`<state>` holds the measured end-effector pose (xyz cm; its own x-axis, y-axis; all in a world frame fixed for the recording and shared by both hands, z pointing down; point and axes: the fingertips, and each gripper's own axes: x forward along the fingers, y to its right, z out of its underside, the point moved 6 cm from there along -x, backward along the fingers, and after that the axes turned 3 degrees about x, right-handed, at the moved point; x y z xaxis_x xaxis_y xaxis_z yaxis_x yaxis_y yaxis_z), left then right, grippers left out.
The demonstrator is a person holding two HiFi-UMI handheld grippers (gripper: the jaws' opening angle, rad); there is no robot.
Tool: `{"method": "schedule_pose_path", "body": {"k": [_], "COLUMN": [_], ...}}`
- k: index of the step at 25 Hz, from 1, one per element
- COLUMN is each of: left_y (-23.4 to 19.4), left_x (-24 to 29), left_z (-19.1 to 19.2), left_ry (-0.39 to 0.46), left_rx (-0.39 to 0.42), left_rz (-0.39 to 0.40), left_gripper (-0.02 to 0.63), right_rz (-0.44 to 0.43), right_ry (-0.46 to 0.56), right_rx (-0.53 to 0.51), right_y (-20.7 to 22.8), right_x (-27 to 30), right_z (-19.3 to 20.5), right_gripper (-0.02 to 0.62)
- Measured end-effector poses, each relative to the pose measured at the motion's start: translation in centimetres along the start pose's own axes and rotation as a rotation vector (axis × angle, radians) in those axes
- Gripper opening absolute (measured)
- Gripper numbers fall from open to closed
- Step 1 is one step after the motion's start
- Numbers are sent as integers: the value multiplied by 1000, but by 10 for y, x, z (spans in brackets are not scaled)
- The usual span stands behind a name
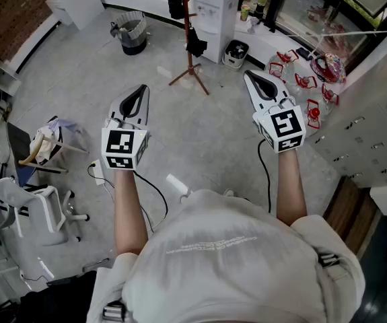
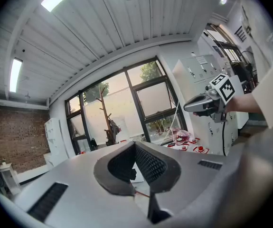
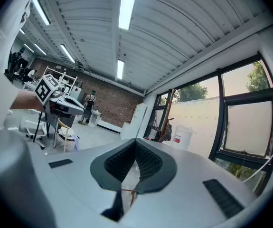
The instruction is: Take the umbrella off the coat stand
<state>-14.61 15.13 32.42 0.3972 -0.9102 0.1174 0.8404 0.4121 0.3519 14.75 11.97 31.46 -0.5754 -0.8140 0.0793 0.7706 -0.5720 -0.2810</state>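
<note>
The left tongs (image 1: 142, 89) are closed tip to tip with nothing between them, as their own view (image 2: 135, 144) shows. The right tongs (image 1: 247, 75) are likewise pressed together and empty (image 3: 136, 142). Both are held out side by side at about the same height, well apart from each other, each pointing roughly level toward the far side of the room. Each can be seen from the other's camera: the right tongs (image 2: 193, 107) at the right of the left gripper view, the left tongs (image 3: 80, 110) at the left of the right gripper view.

Ahead of them, between the two in the head view, the coat stand (image 1: 190, 73) rises from the grey floor (image 1: 200, 133), well apart from both tongs. The umbrella seems to be the small dark bundle (image 1: 196, 46) hanging from a peg partway up the pole; another dark thing hangs higher up.

Just behind the stand is a white water dispenser (image 1: 219, 9), with a small bin (image 1: 235, 52) beside it and a larger waste basket (image 1: 131, 33) to the left.
</note>
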Motion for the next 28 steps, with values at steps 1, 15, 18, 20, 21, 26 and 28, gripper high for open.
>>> {"method": "schedule_pose_path", "body": {"k": [1, 15, 18, 20, 21, 26, 28], "left_y": [-1, -3, -9, -15, -18, -25, -25], "left_x": [-1, -5, -9, -8, -8, -24, -28], "left_z": [0, 11, 10, 15, 18, 20, 19], "left_ry": [1, 26, 65, 45, 30, 55, 81], "left_rx": [-4, -94, -158, -177, -179, -146, -131], "left_rz": [2, 26, 8, -20, -32, -63, -65], "left_gripper": [9, 9, 75, 263, 282, 317, 325], "right_rz": [-1, 8, 11, 14, 15, 1, -5], "right_ry": [-2, 3, -4, -10, -13, -21, -21], "right_rx": [0, 43, 52, 58, 59, 54, 51], "right_y": [-1, -2, -5, -5, -6, -14, -18], "right_x": [0, -2, -2, -1, -1, 2, 4], "right_z": [1, 10, 12, 12, 12, 9, 6], "right_gripper": [25, 25, 23, 25, 25, 25, 25]}}
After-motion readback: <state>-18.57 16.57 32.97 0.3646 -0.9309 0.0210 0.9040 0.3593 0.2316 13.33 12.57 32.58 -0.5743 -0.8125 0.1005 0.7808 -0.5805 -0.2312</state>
